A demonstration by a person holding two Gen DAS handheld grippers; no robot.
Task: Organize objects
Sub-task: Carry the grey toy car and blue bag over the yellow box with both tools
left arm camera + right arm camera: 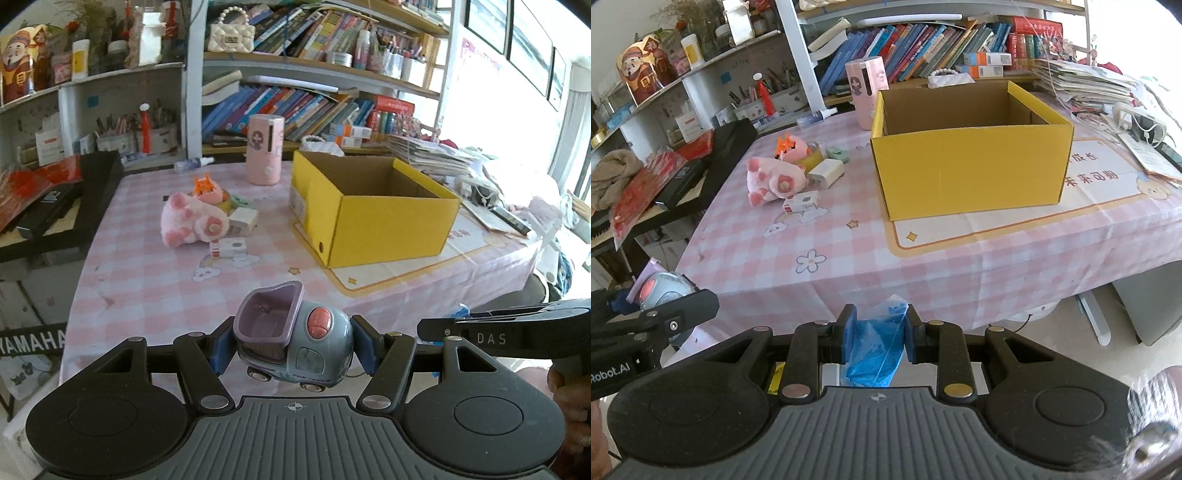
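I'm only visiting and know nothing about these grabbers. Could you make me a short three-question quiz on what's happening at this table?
1. True or false: the open yellow cardboard box already holds toys.
2. What is clamped in the left gripper?
A. a pink plush pig
B. a grey and purple plastic toy truck
C. a pink cylinder
3. Fill in: the right gripper pinches a crumpled ____ plastic bag.

Key:
1. False; what shows of its inside is bare.
2. B, the toy truck; the plush pig lies on the pink checked tablecloth.
3. Blue.
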